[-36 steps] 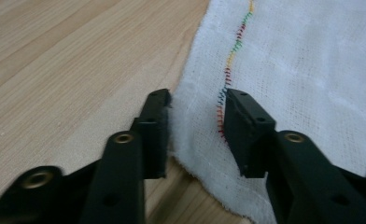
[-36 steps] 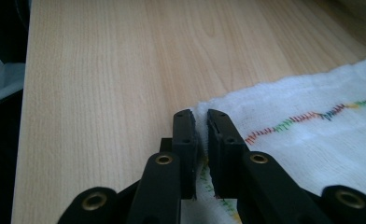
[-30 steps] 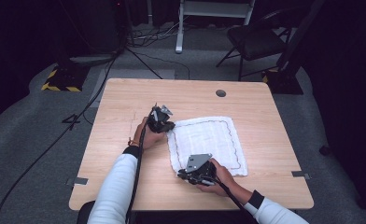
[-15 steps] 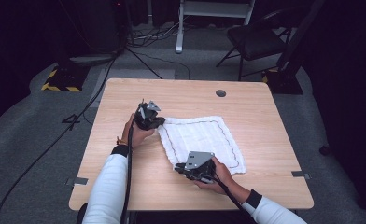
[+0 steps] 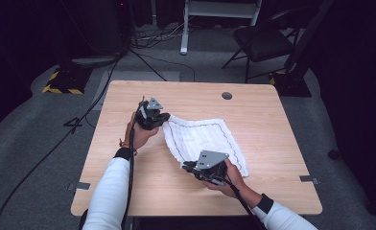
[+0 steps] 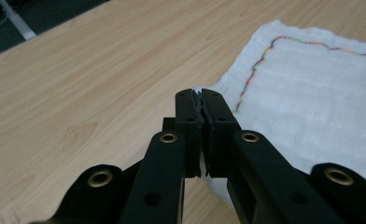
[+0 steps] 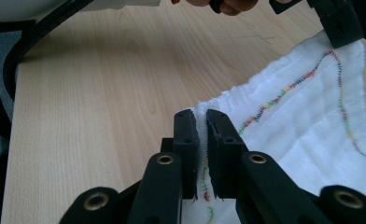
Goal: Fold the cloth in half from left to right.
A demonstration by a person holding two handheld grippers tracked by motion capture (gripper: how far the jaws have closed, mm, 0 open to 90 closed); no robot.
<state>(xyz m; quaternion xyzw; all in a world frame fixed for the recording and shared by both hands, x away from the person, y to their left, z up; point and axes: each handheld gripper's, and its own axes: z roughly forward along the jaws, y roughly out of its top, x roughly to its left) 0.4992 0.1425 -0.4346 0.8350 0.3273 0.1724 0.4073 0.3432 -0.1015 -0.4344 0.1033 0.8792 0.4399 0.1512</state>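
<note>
A white cloth (image 5: pixel 203 139) with a multicoloured stitched border lies on the wooden table (image 5: pixel 267 120). My left gripper (image 5: pixel 163 118) is shut on the cloth's far left corner; its own view has the jaws closed with white fabric pinched at the tips of the left gripper (image 6: pixel 199 95), and the cloth (image 6: pixel 312 112) spreads to their right. My right gripper (image 5: pixel 186 167) is shut on the near left corner; a strip of cloth (image 7: pixel 312 116) runs between the jaws of the right gripper (image 7: pixel 202 116). The left edge of the cloth stretches between both grippers.
A round grommet hole (image 5: pixel 227 95) sits at the table's far right. A black chair (image 5: pixel 267 43) and a white stand (image 5: pixel 215 19) are on the floor beyond. Cables (image 5: pixel 56 143) trail down the left side. Bare wood lies left of the cloth.
Both grippers have moved left, dragging the cloth's left edge with them. The left gripper went farther left and away, so the cloth now sits skewed.
</note>
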